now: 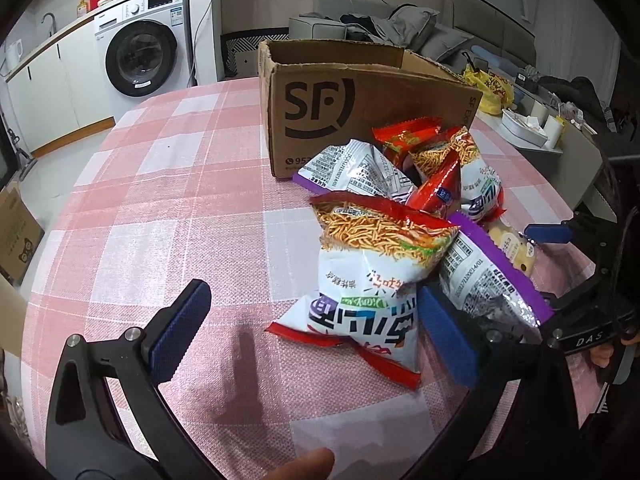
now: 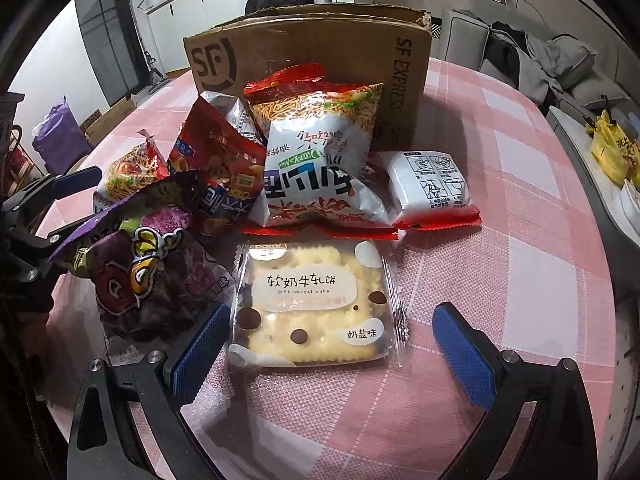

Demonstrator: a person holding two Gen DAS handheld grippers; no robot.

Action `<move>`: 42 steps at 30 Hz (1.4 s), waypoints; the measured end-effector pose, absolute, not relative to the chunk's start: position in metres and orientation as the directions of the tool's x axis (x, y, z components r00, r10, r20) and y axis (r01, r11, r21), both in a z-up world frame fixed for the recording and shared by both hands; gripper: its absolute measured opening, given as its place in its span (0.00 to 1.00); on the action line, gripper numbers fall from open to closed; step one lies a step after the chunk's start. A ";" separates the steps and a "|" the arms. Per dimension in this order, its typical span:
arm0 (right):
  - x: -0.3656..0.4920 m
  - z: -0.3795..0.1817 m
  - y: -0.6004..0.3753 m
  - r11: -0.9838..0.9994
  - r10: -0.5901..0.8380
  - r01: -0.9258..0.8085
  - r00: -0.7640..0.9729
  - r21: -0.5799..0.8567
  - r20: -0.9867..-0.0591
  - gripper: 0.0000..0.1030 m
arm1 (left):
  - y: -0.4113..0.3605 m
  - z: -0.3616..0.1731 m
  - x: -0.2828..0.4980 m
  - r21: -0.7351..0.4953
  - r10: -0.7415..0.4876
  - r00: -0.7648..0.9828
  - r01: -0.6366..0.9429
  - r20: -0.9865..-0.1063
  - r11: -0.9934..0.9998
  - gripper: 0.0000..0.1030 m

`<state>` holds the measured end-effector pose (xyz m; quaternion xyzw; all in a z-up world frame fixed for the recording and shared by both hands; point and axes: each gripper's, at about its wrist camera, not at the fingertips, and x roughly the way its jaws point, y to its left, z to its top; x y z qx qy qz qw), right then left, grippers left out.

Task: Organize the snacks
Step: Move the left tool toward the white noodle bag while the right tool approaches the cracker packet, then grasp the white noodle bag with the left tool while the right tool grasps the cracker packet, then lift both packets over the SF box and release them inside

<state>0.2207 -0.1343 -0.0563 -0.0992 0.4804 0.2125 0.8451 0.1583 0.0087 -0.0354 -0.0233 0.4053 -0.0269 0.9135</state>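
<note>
The snacks lie heaped on the counter (image 1: pixel 168 184) just in front of the open cardboard box (image 1: pixel 360 92), likely their destination. The left claw (image 1: pixel 312 328) is spread wide around a noodle snack bag (image 1: pixel 372 276). The right claw (image 2: pixel 332 348), also released, straddles the biscuit pack (image 2: pixel 316 304), ready to pinch it.

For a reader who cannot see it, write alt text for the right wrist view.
The open right gripper brackets a clear-wrapped soft nougat cake pack lying flat on a pink checked tablecloth. Behind it, noodle snack bags and a purple bag are piled before a cardboard SF Express box.
</note>
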 end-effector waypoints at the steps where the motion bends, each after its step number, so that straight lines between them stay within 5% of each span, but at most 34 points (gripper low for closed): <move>1: 0.220 -0.056 -0.133 0.888 0.267 -0.459 0.452 0.035 -0.851 0.95 | 0.009 -0.037 0.157 -0.058 -0.062 0.669 0.028 -0.741 0.998 1.00; 4: 0.216 -0.052 -0.132 0.882 0.274 -0.470 0.463 0.028 -0.843 0.79 | 0.007 -0.039 0.162 -0.051 -0.058 0.667 0.030 -0.742 0.998 1.00; 10: 0.206 -0.043 -0.133 0.853 0.323 -0.521 0.462 0.042 -0.826 0.64 | 0.006 -0.042 0.164 -0.038 -0.051 0.671 0.034 -0.740 0.999 1.00; 23: 0.193 -0.026 -0.149 0.836 0.401 -0.539 0.477 0.101 -0.782 0.60 | 0.002 -0.042 0.159 -0.062 -0.086 0.673 0.059 -0.734 0.996 0.98; 32: 0.191 -0.021 -0.160 0.837 0.423 -0.533 0.489 0.123 -0.763 0.60 | 0.000 -0.044 0.154 -0.156 -0.214 0.664 0.146 -0.716 0.977 0.44; 42: 0.187 -0.006 -0.167 0.829 0.476 -0.534 0.521 0.165 -0.708 0.60 | 0.004 -0.027 0.141 -0.171 -0.224 0.710 0.147 -0.667 0.974 0.41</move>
